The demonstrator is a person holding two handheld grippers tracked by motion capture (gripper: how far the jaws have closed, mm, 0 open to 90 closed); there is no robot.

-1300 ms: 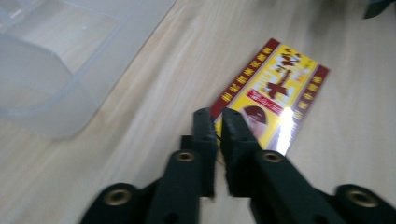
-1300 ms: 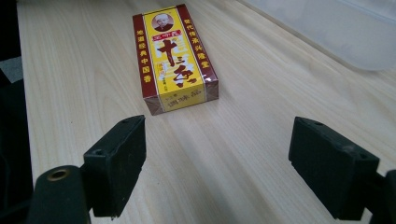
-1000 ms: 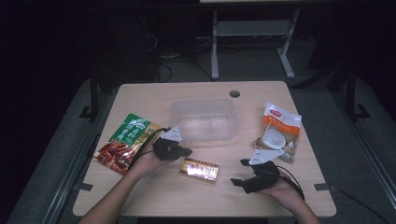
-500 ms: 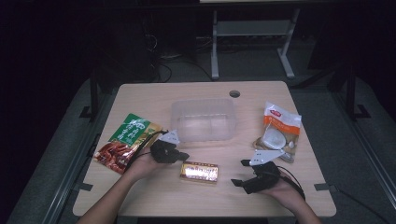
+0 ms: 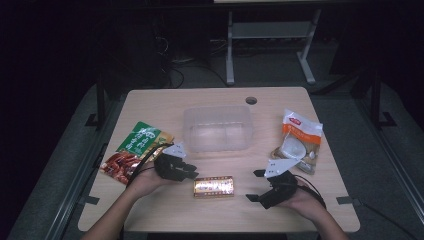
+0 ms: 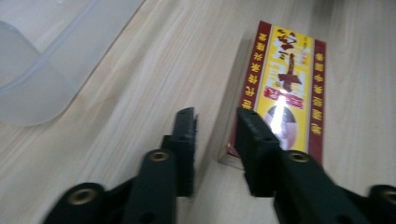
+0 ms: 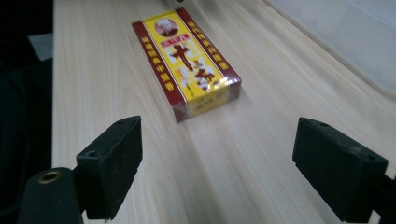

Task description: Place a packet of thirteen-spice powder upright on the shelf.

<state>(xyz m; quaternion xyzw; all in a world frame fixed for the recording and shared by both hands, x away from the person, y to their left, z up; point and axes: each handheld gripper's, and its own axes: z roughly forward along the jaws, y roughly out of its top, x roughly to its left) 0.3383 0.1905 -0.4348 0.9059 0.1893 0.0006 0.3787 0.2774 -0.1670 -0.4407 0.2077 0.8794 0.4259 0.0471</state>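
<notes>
The box (image 5: 214, 186) lies flat on the table (image 5: 150, 105) between both grippers. It looks light, stiff and glossy: best pinched across its 2 long sides. The left gripper (image 5: 192, 171), narrow, has just been opening, nothing between its jaws; the right gripper (image 5: 254, 186) gapes wide, empty.

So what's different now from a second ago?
The left gripper has just been opening its jaws; nothing is between them. It sits just left of the yellow box. The right gripper stayed open and in place; box, clear tub and snack bags didn't move.
</notes>
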